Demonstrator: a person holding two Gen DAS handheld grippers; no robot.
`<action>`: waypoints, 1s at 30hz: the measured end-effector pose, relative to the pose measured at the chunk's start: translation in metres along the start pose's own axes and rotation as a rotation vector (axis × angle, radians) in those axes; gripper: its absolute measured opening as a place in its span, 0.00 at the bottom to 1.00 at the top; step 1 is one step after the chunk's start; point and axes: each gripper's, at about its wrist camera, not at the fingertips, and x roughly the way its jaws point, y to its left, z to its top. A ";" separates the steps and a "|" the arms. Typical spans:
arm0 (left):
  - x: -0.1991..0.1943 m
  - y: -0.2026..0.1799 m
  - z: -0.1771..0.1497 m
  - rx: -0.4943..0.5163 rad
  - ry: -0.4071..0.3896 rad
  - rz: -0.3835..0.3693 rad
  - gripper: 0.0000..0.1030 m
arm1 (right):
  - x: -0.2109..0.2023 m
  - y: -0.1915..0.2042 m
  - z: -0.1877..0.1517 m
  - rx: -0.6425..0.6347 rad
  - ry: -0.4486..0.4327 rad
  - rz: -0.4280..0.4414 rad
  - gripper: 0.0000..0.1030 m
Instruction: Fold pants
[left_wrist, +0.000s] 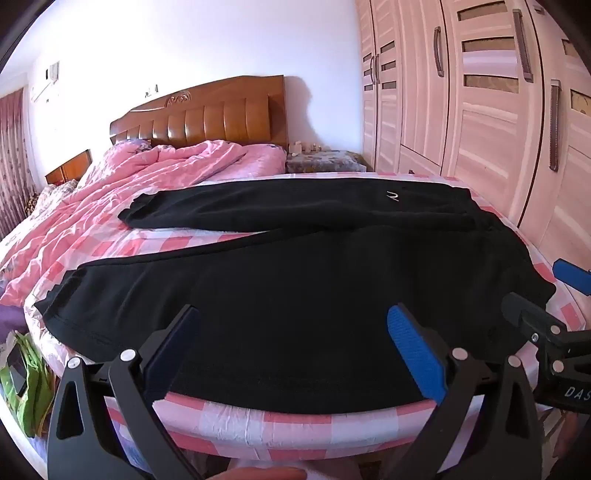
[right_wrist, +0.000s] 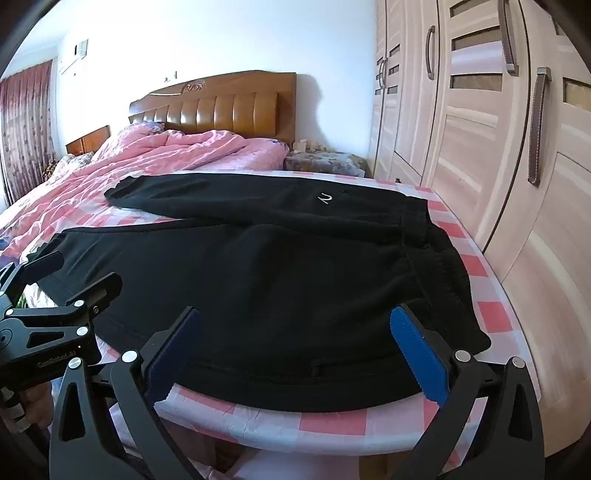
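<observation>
Black pants (left_wrist: 295, 280) lie spread flat on the foot of the bed, legs pointing left, waistband at the right (right_wrist: 436, 251); a small white logo (right_wrist: 325, 199) marks the far leg. My left gripper (left_wrist: 291, 328) is open and empty, hovering over the near leg by the bed's front edge. My right gripper (right_wrist: 295, 332) is open and empty over the seat and waist area near the front edge. In the left wrist view the right gripper (left_wrist: 546, 314) shows at the right edge. In the right wrist view the left gripper (right_wrist: 66, 280) shows at the left.
The bed has a pink-and-white checked sheet (left_wrist: 258, 424) and a crumpled pink quilt (left_wrist: 110, 206) toward the wooden headboard (left_wrist: 207, 114). A wardrobe (right_wrist: 498, 147) stands close on the right. A nightstand (left_wrist: 325, 162) sits by the headboard. A green bag (left_wrist: 26, 373) lies on the floor at left.
</observation>
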 end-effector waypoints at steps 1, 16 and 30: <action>0.000 0.000 0.000 -0.003 0.000 -0.001 0.98 | 0.000 0.000 0.001 0.000 -0.001 -0.001 0.96; 0.002 0.005 -0.009 -0.012 0.004 -0.004 0.98 | 0.002 0.006 0.001 0.004 0.001 0.010 0.96; 0.002 0.002 -0.006 -0.023 0.013 -0.002 0.98 | 0.004 0.002 -0.007 0.010 0.006 0.013 0.96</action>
